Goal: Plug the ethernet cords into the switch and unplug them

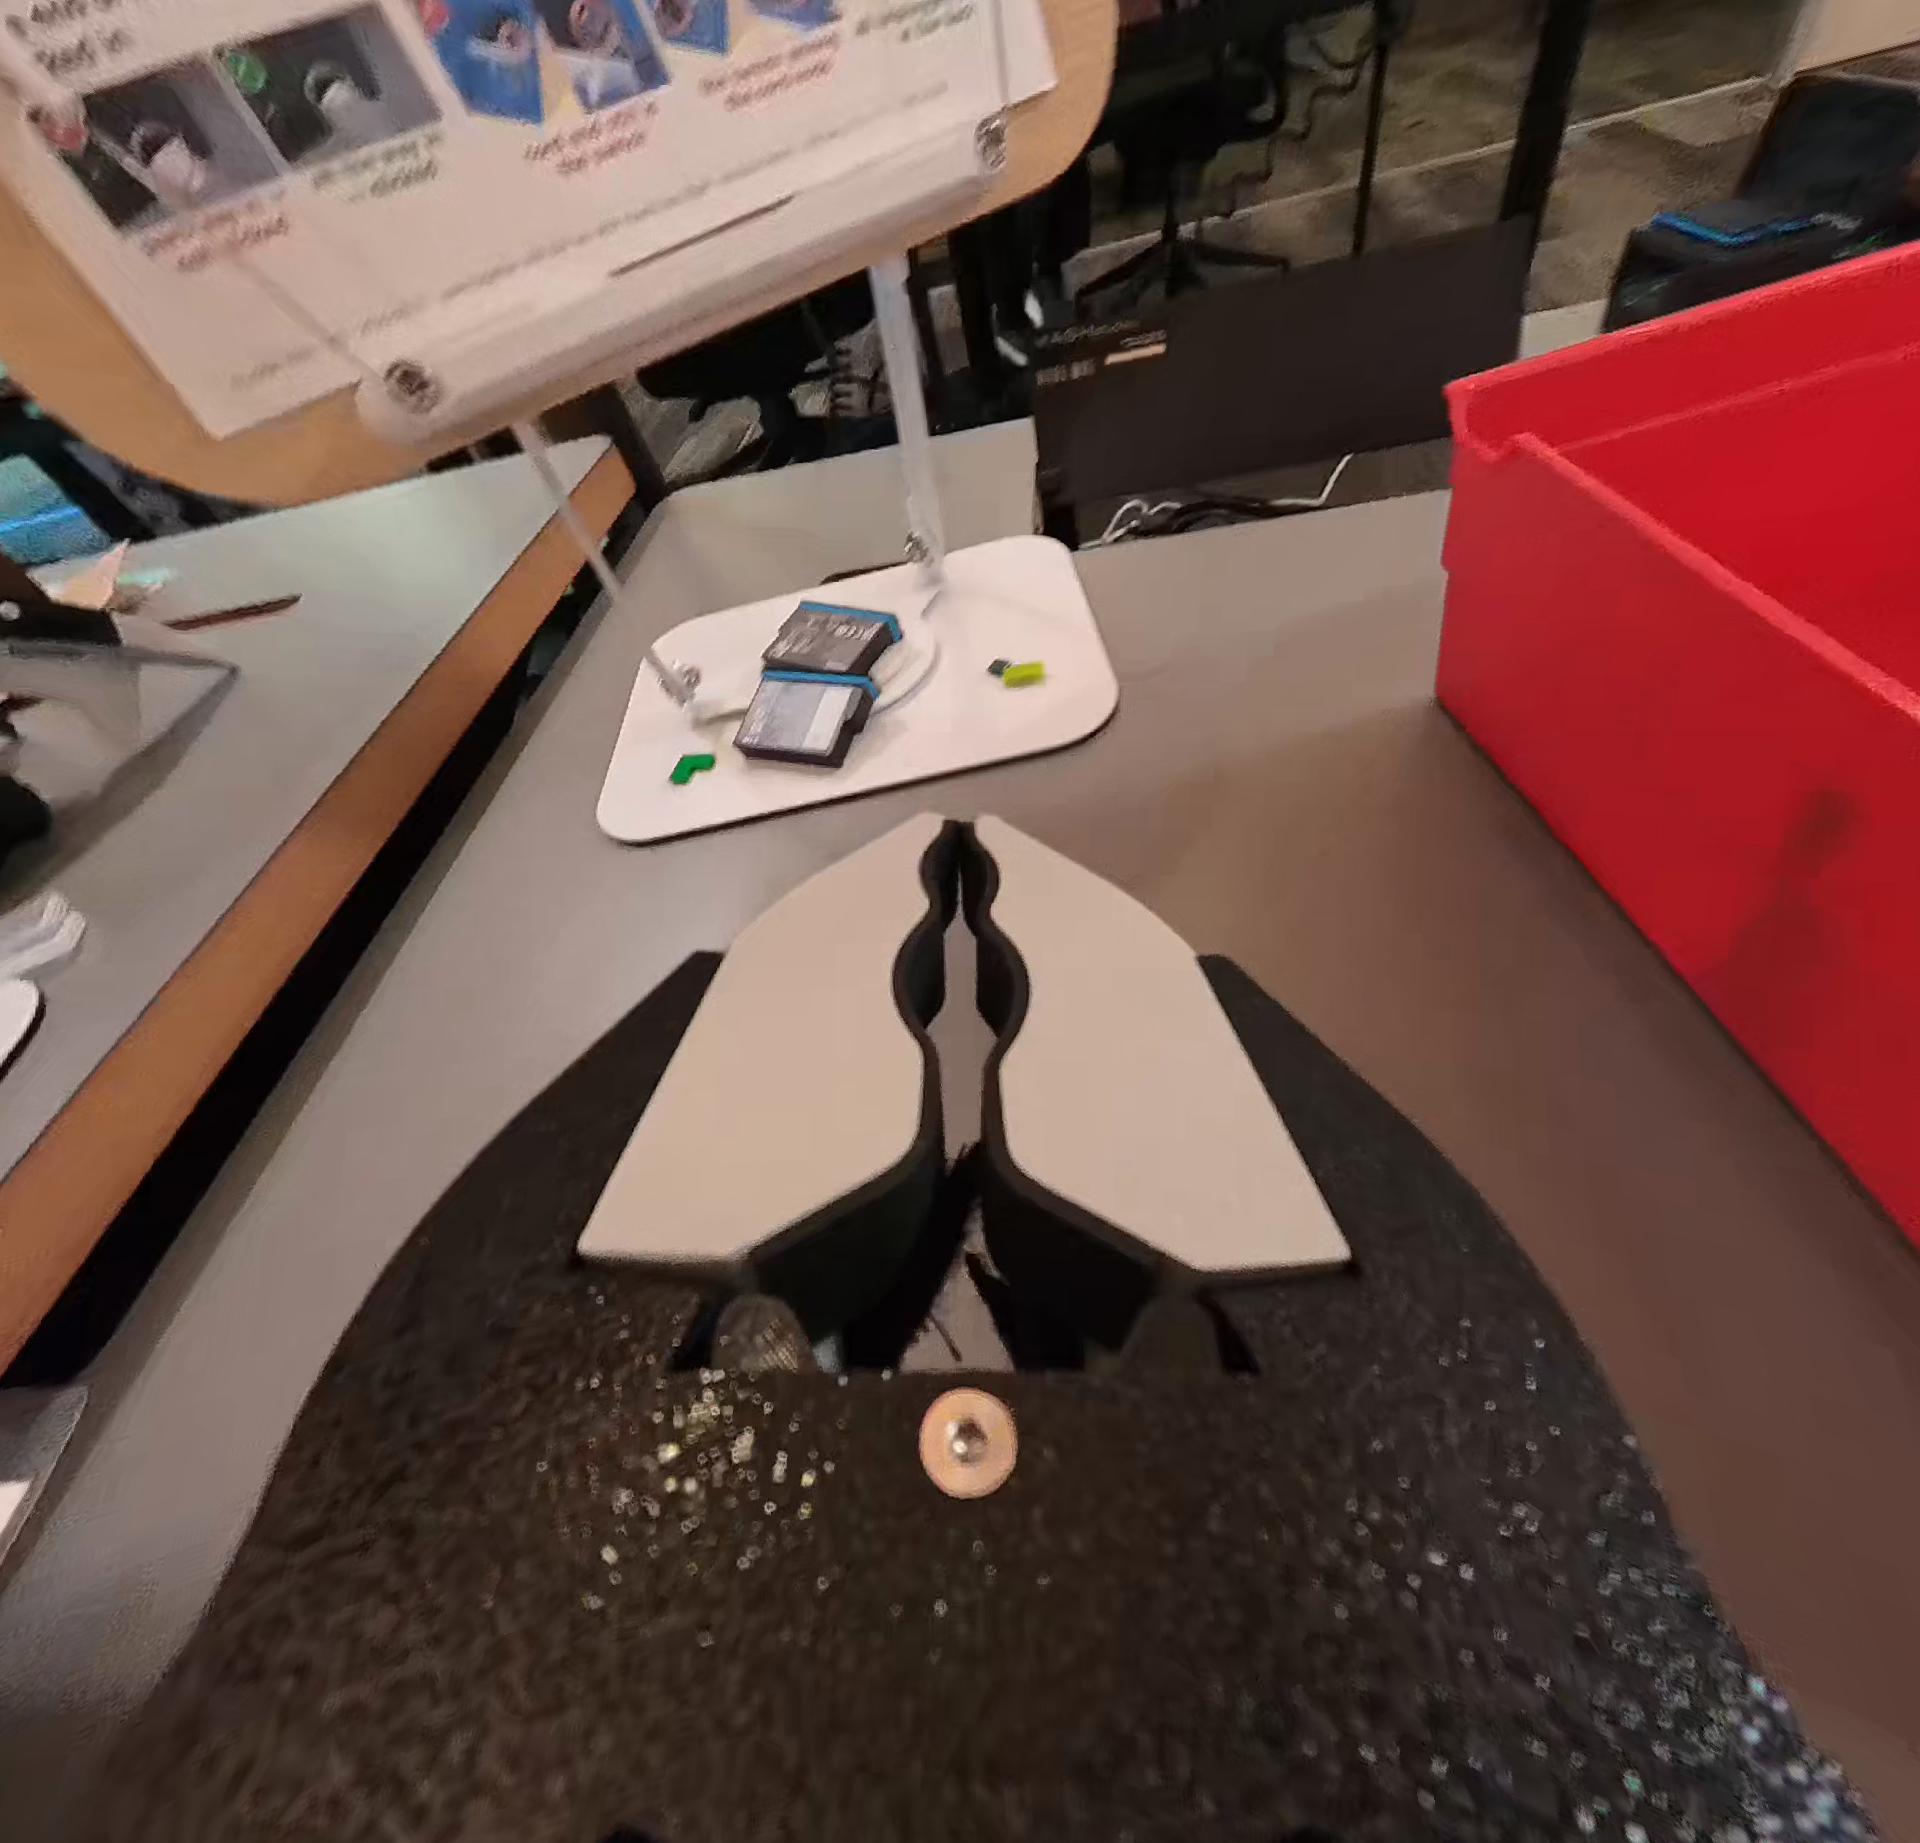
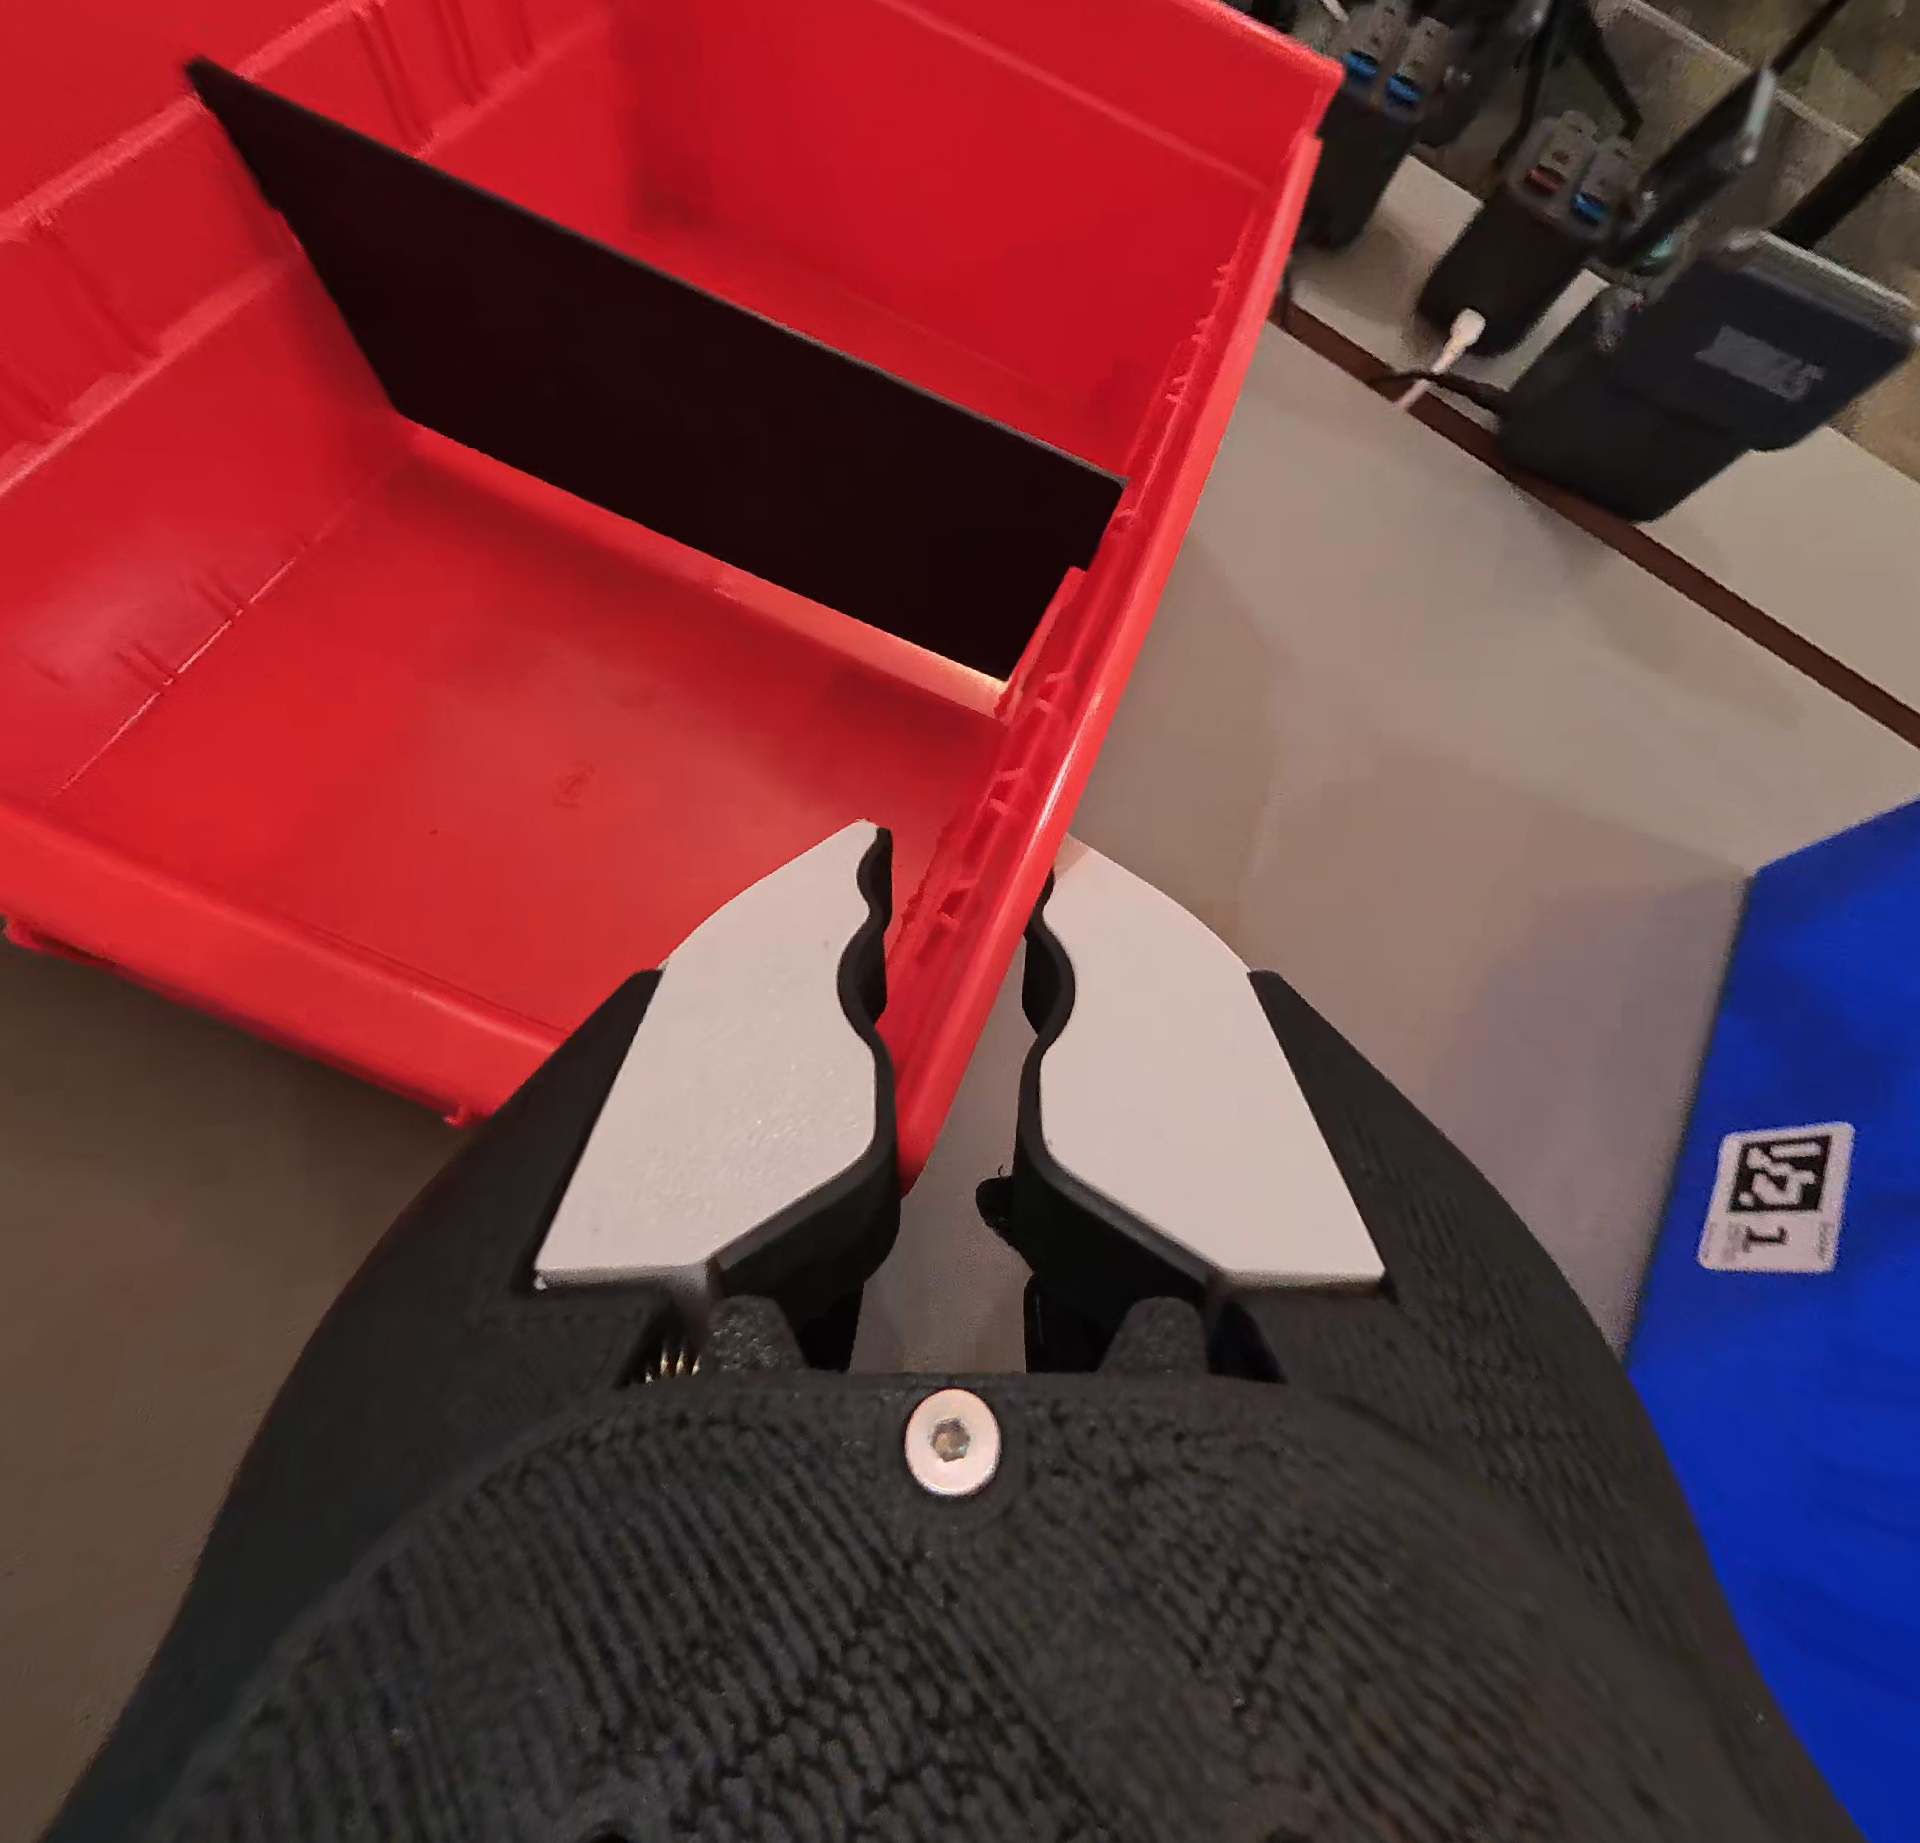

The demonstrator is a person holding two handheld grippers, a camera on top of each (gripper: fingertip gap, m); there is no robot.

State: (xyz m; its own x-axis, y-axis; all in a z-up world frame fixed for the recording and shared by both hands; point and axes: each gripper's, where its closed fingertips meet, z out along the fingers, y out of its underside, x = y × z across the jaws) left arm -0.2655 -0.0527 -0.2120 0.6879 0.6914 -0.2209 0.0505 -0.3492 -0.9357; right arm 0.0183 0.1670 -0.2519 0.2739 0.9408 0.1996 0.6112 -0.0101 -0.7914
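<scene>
My left gripper point(image 1: 961, 832) is shut with nothing between its fingertips, and hovers over the grey table point(image 1: 1247, 858) just short of a white stand base point(image 1: 935, 765). On that base lie two black battery packs point(image 1: 831, 640) point(image 1: 800, 718), a green piece point(image 1: 691, 767) and a yellow-green piece point(image 1: 1023, 671). My right gripper point(image 2: 964, 858) is open and straddles the right wall point(image 2: 1039, 806) of a red bin point(image 2: 416, 702). One finger is inside the bin, the other outside. A strip of table shows between the wall and the outer finger point(image 2: 1132, 1045). The bin also shows in the left wrist view point(image 1: 1662, 702).
A black divider point(image 2: 675, 370) splits the red bin in two. A sheet with pictures point(image 1: 520, 131) stands on clear posts above the white base. A blue thing with a square marker point(image 2: 1818, 1274) lies to the right. Dark cases point(image 2: 1683, 380) stand on the far table. One gripper's finger ends stand about 35 cm off the other's. The right gripper is farther from the yellow-green piece point(image 1: 1023, 671), some 40 cm, than the left, some 20 cm.
</scene>
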